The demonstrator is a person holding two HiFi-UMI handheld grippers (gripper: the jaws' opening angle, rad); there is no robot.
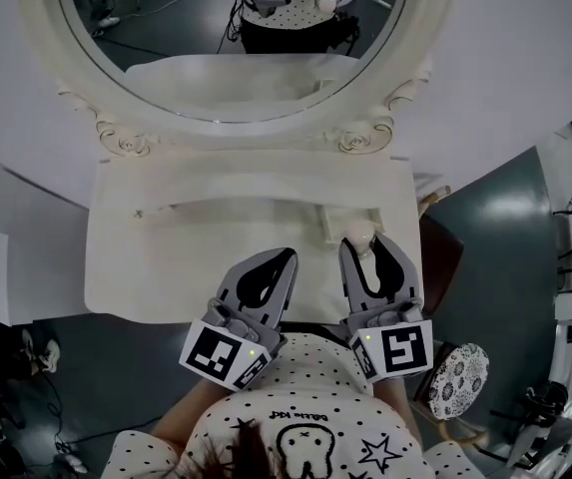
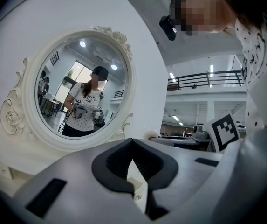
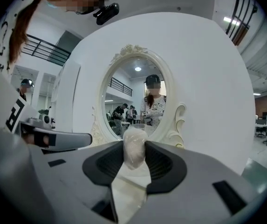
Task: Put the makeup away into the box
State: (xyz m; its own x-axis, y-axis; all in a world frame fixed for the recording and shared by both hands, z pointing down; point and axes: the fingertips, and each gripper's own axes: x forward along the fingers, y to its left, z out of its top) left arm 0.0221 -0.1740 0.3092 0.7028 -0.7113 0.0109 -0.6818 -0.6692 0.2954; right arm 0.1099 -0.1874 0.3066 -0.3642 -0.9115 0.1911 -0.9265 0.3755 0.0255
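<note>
Right gripper view: the pale makeup sponge [image 3: 134, 146] sits upright at 12 o'clock, right at the jaw tips. The right gripper [image 3: 134, 143] is partly open and pinches it from both sides. At its 9 o'clock, the left gripper [image 2: 132, 143] is closed on nothing.

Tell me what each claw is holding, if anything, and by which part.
Right claw grips a pale rounded makeup piece by its sides, one end poking past the tips. Left claw holds nothing.
</note>
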